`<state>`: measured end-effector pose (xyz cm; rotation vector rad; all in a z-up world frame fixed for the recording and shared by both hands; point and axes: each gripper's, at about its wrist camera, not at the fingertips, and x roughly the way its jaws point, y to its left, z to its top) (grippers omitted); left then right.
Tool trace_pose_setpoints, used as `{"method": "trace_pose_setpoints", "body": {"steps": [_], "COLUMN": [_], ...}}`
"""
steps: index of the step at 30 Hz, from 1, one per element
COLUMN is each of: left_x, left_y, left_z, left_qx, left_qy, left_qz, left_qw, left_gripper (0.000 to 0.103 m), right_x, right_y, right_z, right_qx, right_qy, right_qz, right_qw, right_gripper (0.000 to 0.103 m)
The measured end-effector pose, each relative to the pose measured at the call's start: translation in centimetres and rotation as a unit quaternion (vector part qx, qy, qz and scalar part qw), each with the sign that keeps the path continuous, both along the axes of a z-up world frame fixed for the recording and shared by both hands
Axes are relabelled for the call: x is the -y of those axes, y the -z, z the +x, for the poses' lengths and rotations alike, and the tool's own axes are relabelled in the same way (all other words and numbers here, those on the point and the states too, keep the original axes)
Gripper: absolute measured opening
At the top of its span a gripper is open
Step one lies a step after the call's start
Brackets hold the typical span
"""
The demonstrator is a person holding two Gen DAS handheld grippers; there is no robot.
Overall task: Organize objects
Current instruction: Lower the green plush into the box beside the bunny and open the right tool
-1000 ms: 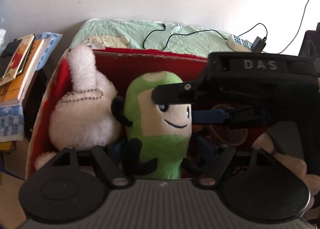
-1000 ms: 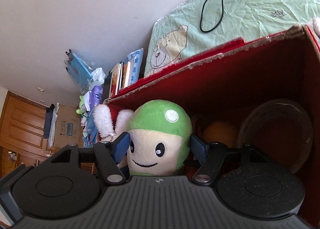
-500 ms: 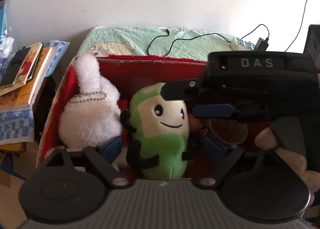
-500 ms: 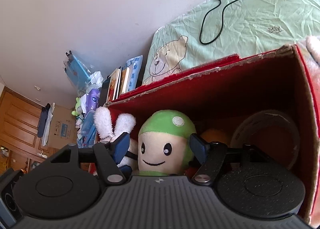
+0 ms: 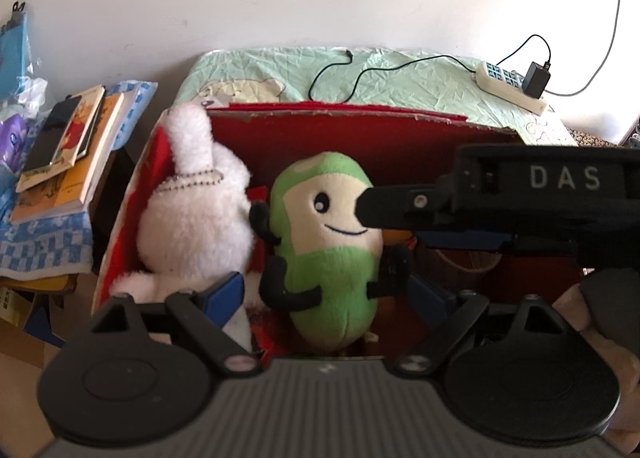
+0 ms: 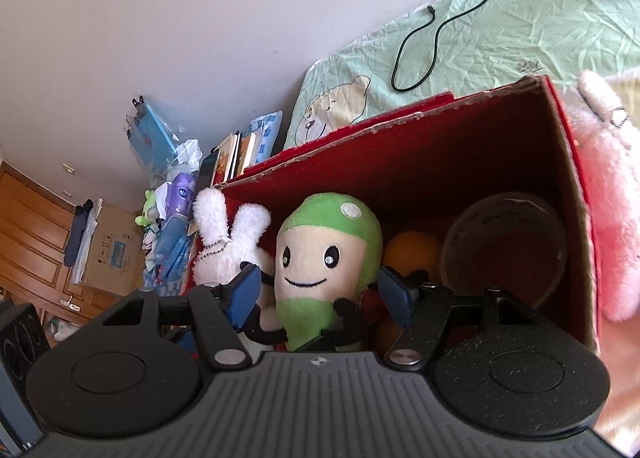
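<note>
A green plush toy [image 5: 332,242] with a cream smiling face stands upright in a red cardboard box [image 5: 360,134], beside a white plush bunny [image 5: 192,214]. My left gripper [image 5: 328,292] is open, its blue pads either side of the toy's lower body and apart from it. The right gripper [image 6: 320,290] is open too and straddles the same green plush toy [image 6: 324,258] with a gap on each side. In the left wrist view one of its black fingers [image 5: 400,206] crosses the toy's face from the right.
An orange round thing [image 6: 412,254] and a clear plastic cup [image 6: 504,250] lie deeper in the box. A pink plush [image 6: 604,218] leans outside its right wall. Stacked books [image 5: 68,154] sit to the left. A power strip [image 5: 508,86] and black cable [image 5: 360,74] lie on the green sheet behind.
Both grippers have drawn back from the box, so the green toy and the box look smaller and farther off. The toy stays standing in the box.
</note>
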<state>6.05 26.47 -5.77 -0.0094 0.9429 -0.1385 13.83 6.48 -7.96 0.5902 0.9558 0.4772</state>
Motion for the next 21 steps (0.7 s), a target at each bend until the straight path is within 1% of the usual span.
{"method": "trace_pose_setpoints", "body": {"steps": [2, 7, 9, 12, 16, 18, 21], "left_x": [0.0, 0.1, 0.3, 0.4, 0.7, 0.9, 1.4], "left_y": [-0.2, -1.0, -1.3, -1.6, -2.0, -2.3, -2.6], "left_z": [-0.3, -1.3, -1.7, -2.2, -2.8, -3.1, -3.6], "left_qx": [-0.001, 0.006, 0.008, 0.007, 0.007, 0.009, 0.011], "left_qy": [-0.001, 0.001, -0.002, -0.004, -0.009, -0.012, -0.017], "left_qz": [0.007, 0.019, 0.029, 0.037, 0.042, 0.044, 0.050], "left_qw": [1.0000, 0.9998, 0.9996, 0.9993, 0.9991, 0.9989, 0.9985], "left_gripper": [0.090, 0.089, 0.089, 0.086, 0.085, 0.085, 0.085], "right_x": [0.2, 0.6, 0.5, 0.5, 0.4, 0.5, 0.8], "right_y": [-0.1, -0.1, -0.2, -0.4, -1.0, -1.4, -1.8], "right_z": [-0.5, -1.6, -2.1, -2.8, -3.7, -4.1, -4.8], "right_qx": [0.000, 0.001, 0.001, 0.003, 0.021, 0.032, 0.040], "right_qy": [0.008, 0.020, 0.022, 0.021, 0.018, 0.019, 0.020], "right_qz": [-0.004, -0.006, -0.014, -0.022, -0.033, -0.042, -0.045], "right_qw": [1.000, 1.000, 1.000, 1.000, 0.999, 0.998, 0.998], "right_gripper": [0.067, 0.059, 0.053, 0.046, 0.043, 0.039, 0.038]}}
